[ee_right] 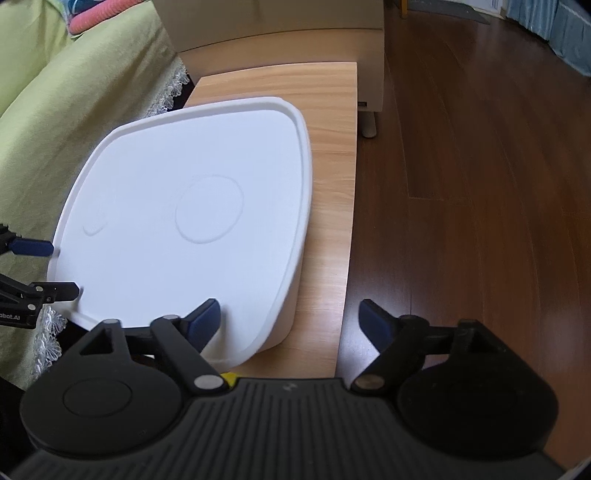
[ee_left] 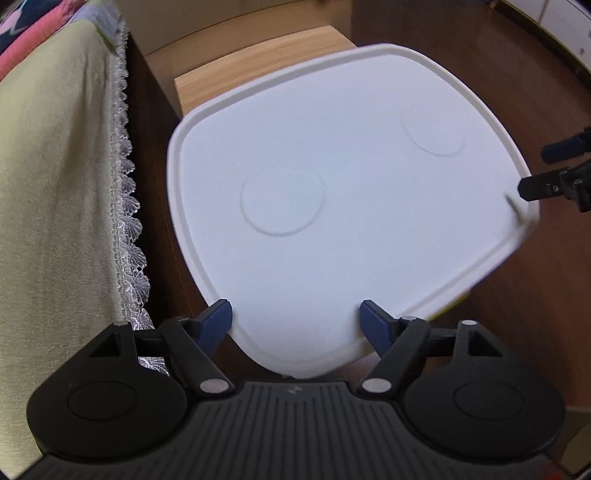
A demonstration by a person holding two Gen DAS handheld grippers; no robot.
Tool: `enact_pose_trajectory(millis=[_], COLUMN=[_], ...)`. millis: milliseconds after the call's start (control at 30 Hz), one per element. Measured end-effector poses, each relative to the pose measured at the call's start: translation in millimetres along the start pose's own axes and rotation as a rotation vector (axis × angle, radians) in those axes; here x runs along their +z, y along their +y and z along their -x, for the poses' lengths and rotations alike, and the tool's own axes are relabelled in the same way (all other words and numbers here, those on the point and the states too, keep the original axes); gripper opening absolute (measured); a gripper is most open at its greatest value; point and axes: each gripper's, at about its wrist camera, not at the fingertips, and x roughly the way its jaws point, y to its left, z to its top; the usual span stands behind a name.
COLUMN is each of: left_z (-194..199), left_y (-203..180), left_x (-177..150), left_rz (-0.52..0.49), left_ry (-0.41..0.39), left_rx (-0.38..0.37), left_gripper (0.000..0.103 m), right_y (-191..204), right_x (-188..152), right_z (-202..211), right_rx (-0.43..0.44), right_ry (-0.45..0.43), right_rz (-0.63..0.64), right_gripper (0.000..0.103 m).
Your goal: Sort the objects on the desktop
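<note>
**Two open grippers by a big white lid**

A light wooden table [ee_right: 332, 155] stands on a dark brown wood floor [ee_right: 480, 166]. A green cloth [ee_right: 55, 122] with a lace edge hangs just beside it.

Close up, the left gripper [ee_left: 295, 317] is wide open. It holds nothing. The near edge of the white lid [ee_left: 332, 184] sits between its blue fingertips [ee_left: 218, 317]. The right gripper [ee_right: 288, 317] is wide open too, with nothing in it. One fingertip is over the lid's corner and the other is over the table.

The lid lies on a white box [ee_right: 291, 295] on the table. It has two round marks pressed into it. Something yellow [ee_right: 229, 377] peeks out under the box's near corner, too hidden to name.

Farther back stands a pale cabinet [ee_right: 280, 33].
</note>
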Motion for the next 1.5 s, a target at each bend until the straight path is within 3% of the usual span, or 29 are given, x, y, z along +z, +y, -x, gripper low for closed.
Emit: enact_pose_trajectory(millis=[267, 600, 767, 933, 1067, 1200, 1500], left_z=[-7, -7, 29, 65, 89, 109, 134], left_y=[1, 3, 4, 5, 6, 5, -5], left_x=[-2, -1, 0, -4, -15, -32, -69], left_rz=[0.02, 0.018, 0.064, 0.081, 0.139, 0.202, 0.239], left_ry=[0.003, -0.004, -0.089, -0.142, -0.17, -0.197, -0.168], left_rx=[0.017, 0.02, 0.004, -0.003, -0.029, -0.073, 0.02], left_gripper=[0.081, 0.083, 0.084, 0.101, 0.102, 0.103, 0.103], right_y=[15, 10, 14, 26, 39, 47, 75], right_x=[-17, -17, -15, -13, -14, -16, -33], right_z=[-1, -12, 1, 23, 42, 53, 69], right_rx=[0.001, -0.037, -0.015, -0.001, -0.003, 0.004, 0.025], right_ry=[0.037, 0.035, -0.003, -0.031, -0.049, -0.03, 0.032], right_rz=[0.041, 0.042, 0.036, 0.041, 0.043, 0.028, 0.022], right_gripper=[0.084, 0.094, 0.094, 0.095, 0.102, 0.102, 0.102])
